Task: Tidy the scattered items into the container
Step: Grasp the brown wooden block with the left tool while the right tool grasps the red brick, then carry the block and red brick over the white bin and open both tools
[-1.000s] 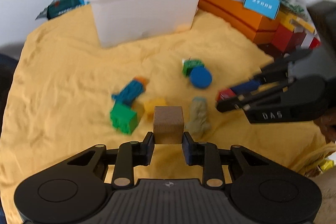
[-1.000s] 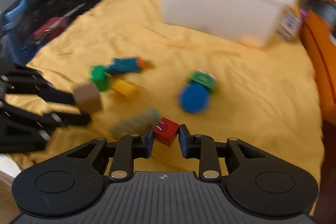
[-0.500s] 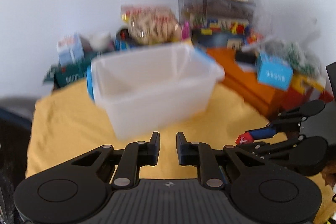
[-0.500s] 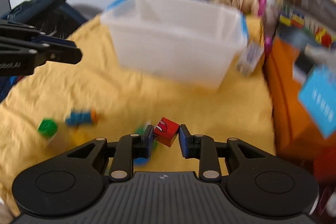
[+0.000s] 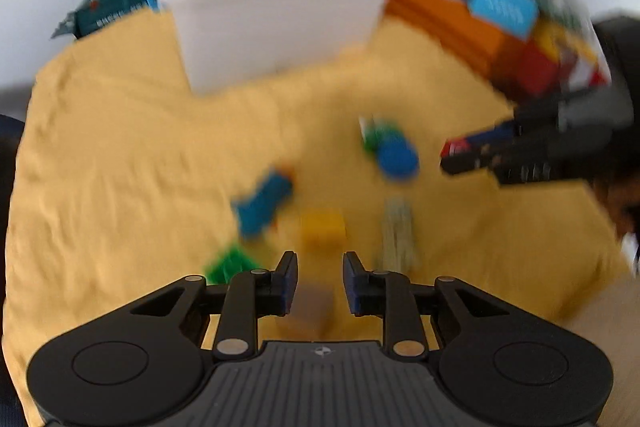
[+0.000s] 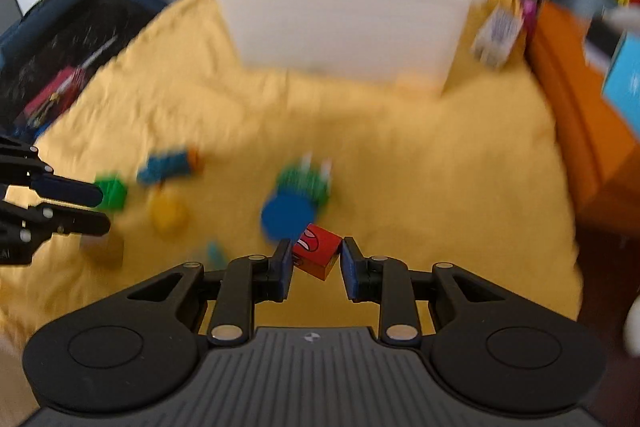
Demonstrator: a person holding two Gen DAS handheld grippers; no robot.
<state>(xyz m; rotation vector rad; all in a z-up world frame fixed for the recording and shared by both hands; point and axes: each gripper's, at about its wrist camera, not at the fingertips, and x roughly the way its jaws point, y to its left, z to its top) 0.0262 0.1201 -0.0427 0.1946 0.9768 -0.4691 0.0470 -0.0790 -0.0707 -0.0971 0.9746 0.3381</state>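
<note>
The white plastic bin [image 5: 272, 15] stands at the far side of the yellow cloth [image 5: 120, 167]. My left gripper [image 5: 320, 263] hangs low over the scattered toys and its jaws are opening. A brown block [image 5: 310, 307] lies blurred on the cloth under them, not gripped; in the right wrist view this brown block [image 6: 102, 247] sits just below the left gripper [image 6: 102, 209]. My right gripper [image 6: 314, 259] is shut on a red block [image 6: 316, 255] with a printed face, held above the cloth near a blue disc [image 6: 286, 217].
Loose on the cloth are a blue figure [image 5: 264, 201], a yellow block [image 5: 323, 229], a green block [image 5: 228, 265], a grey-green figure [image 5: 396, 235] and a green piece [image 5: 378, 135]. Orange boxes [image 5: 448, 15] line the right edge. A dark bag [image 6: 68, 39] lies left.
A second ago the left gripper held the brown block; then it faced the bin nearly shut and empty. Now it is back over the toys, jaws wider. The right gripper kept the red block.
</note>
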